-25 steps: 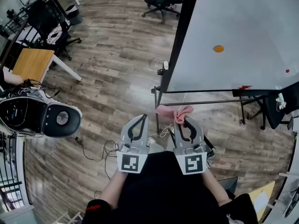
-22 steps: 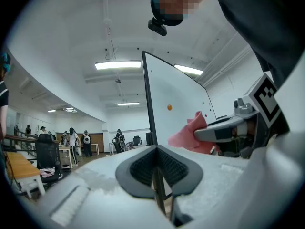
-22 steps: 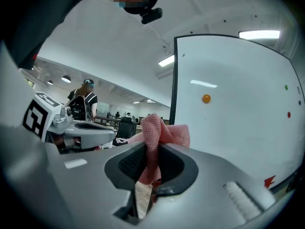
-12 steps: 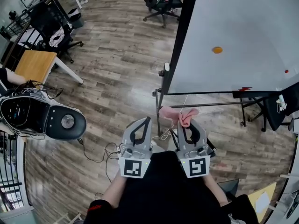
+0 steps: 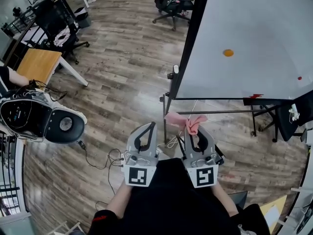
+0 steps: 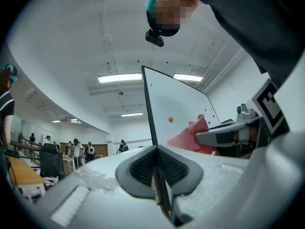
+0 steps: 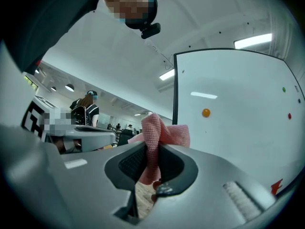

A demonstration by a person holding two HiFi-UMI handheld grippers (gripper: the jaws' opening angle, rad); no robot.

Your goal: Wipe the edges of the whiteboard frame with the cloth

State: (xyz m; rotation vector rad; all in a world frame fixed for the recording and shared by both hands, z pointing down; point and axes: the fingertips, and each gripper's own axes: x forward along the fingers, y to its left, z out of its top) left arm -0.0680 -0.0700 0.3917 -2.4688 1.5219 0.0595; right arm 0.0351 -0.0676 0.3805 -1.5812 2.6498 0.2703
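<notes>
I hold two grippers side by side at the lower middle of the head view. My right gripper (image 5: 194, 132) pinches the one pink cloth (image 5: 189, 122) between its jaws, and in the right gripper view the cloth (image 7: 160, 133) bunches up above the pads. My left gripper (image 5: 146, 132) has its jaws pressed together with nothing between them, as the left gripper view shows (image 6: 157, 170). The cloth sits just below the lower left corner of the single whiteboard (image 5: 254, 28), which fills the upper right of the frame. The whiteboard's black frame (image 5: 189, 45) runs down its left edge. One orange magnet (image 5: 228, 53) sticks to the white surface. Two office chairs stand on the wood floor, one (image 5: 169, 2) at the top centre and one (image 5: 55, 24) at the upper left, beside one wooden table (image 5: 37, 65).
</notes>
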